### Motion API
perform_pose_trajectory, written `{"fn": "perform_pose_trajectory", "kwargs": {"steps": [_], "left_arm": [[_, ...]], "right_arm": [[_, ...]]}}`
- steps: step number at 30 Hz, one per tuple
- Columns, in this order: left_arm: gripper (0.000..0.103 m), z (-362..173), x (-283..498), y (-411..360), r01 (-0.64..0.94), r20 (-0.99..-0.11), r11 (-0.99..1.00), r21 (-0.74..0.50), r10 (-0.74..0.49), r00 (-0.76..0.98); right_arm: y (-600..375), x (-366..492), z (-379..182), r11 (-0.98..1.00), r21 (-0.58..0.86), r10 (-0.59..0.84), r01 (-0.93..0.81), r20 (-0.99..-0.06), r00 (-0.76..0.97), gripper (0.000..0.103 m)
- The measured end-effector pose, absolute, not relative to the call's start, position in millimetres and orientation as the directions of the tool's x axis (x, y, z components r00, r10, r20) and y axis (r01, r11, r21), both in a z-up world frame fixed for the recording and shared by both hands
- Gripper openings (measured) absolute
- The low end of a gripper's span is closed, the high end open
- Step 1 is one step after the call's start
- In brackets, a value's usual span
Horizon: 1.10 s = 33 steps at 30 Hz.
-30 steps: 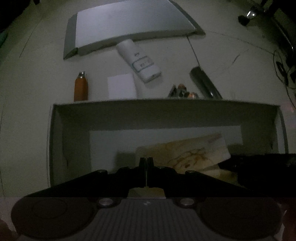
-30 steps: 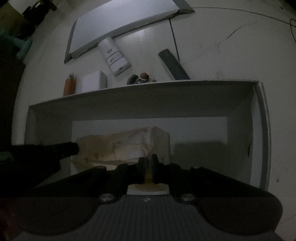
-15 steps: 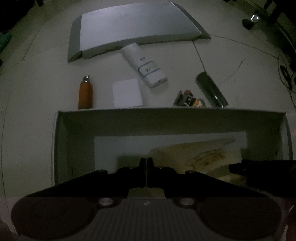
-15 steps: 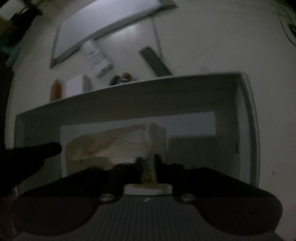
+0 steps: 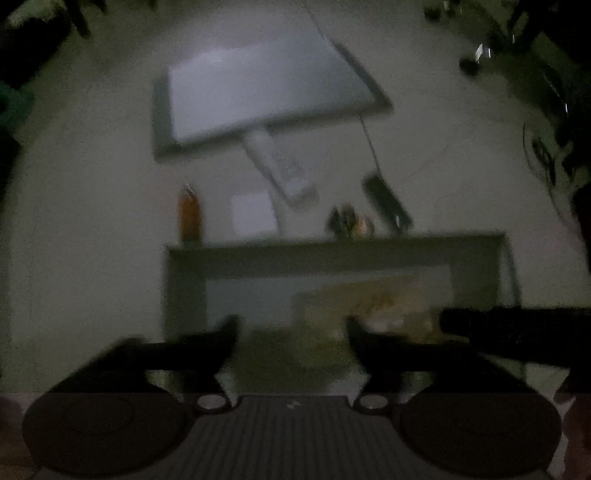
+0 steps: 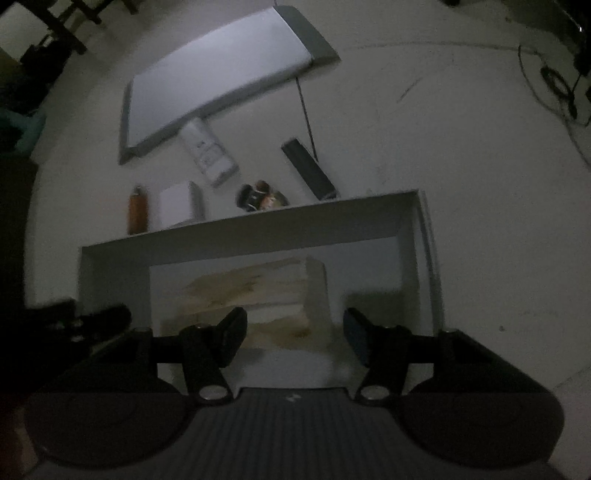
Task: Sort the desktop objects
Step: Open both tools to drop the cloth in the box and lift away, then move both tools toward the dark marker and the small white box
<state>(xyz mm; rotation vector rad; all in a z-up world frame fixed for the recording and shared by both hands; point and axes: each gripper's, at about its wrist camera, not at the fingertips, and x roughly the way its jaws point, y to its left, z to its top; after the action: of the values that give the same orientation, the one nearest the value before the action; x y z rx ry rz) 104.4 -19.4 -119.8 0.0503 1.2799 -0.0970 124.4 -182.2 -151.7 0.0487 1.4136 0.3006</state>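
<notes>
A white open box (image 6: 258,236) (image 5: 332,254) lies below both grippers. A cream, brown-patterned folded sheet (image 6: 258,291) (image 5: 373,302) rests on its floor. My left gripper (image 5: 291,328) hangs above the box's left part, its jaws opening, nothing between them. My right gripper (image 6: 295,332) hovers over the sheet's near end, jaws opening and apart from the sheet. The other gripper shows as a dark shape at each view's side. Beyond the box stand an orange bottle (image 6: 137,214) (image 5: 189,216), a small white box (image 6: 177,205), a white tube (image 6: 208,155), a small figure (image 6: 258,195) and a dark flat case (image 6: 308,170).
The box's lid (image 6: 218,81) (image 5: 266,92) lies farther back on the pale floor. A thin cable (image 6: 304,107) runs from the lid toward the dark case. More cables (image 6: 557,85) trail at the far right. Dark furniture (image 6: 44,33) stands at the upper left.
Both grippers went from shut on the folded sheet to open and rose above the box. The sheet stays on the box floor. The left view is now blurred.
</notes>
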Motion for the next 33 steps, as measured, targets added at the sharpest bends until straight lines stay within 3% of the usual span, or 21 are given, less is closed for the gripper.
{"fn": "perform_pose_trajectory", "kwargs": {"steps": [7,15,23,28,33], "left_arm": [[0.071,-31.6,84.7,-21.4,0.118,-0.938,0.993,-0.017,-0.057,0.342],[0.086,72.7,44.8,-26.7,0.075,-0.891,0.997,0.021,-0.015,0.454],[0.103,149.0,-3.5,-34.0,0.001,-0.844,1.0,0.007,0.005,0.536],[0.103,158.3,-22.6,-31.2,-0.042,-0.851,0.999,-0.026,-0.001,0.525],[0.103,158.5,-29.9,-32.1,-0.016,-0.839,1.0,-0.001,0.008,0.544]], "right_arm": [[-191.6,106.2,-75.5,0.959,0.211,0.24,-0.19,-0.96,0.144,0.062],[-213.3,83.4,28.9,0.952,0.23,0.273,-0.205,-0.937,0.218,0.064],[-243.0,43.8,134.5,0.928,0.285,0.355,-0.238,-0.87,0.341,0.099],[-262.2,22.7,165.0,0.917,0.319,0.394,-0.239,-0.813,0.429,0.103],[-267.5,14.7,174.5,0.929,0.285,0.364,-0.234,-0.817,0.447,0.103]]}}
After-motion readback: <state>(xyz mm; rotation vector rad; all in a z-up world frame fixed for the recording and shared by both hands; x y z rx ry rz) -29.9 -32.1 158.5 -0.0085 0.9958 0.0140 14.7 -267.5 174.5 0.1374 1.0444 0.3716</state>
